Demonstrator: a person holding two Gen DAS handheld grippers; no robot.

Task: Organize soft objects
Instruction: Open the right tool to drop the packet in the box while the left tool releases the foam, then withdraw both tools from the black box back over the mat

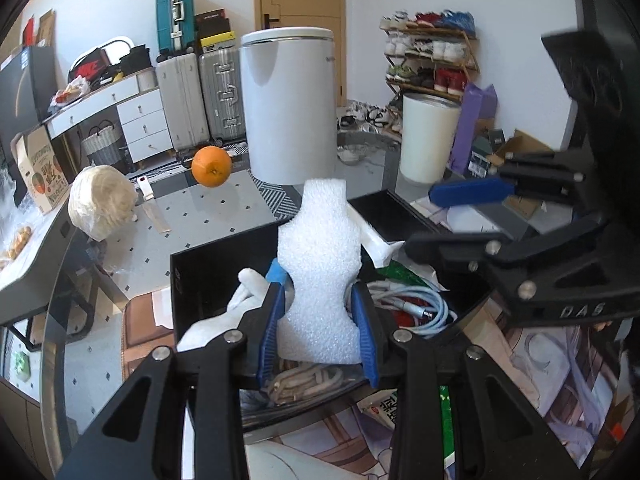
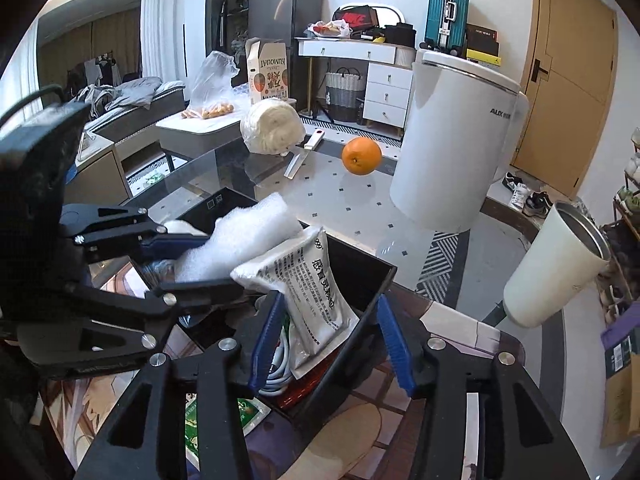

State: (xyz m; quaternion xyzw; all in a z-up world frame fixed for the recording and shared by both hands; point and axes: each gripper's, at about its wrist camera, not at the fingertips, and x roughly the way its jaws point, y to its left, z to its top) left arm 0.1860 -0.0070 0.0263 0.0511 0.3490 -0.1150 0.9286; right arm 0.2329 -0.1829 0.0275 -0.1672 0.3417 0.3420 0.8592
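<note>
My left wrist camera looking down along its tool (image 1: 320, 332) close over the black box (image 1: 200, 280), my right one angling in from the opposite side, both sharing the box, orange (image 2: 361, 156), white bin (image 2: 452, 140), worktop (image 2: 320, 200).

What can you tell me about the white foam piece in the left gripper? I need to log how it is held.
The white foam piece is a bubbly, soft-looking packing foam with a wavy outline: a narrow top, a wide middle, a pinched waist and a flared base. It stands roughly upright over the black box. The left gripper clamps it at the waist, blue pads pressing both sides. In the right wrist view it leans against a white printed sachet. Its underside is hidden.
</note>
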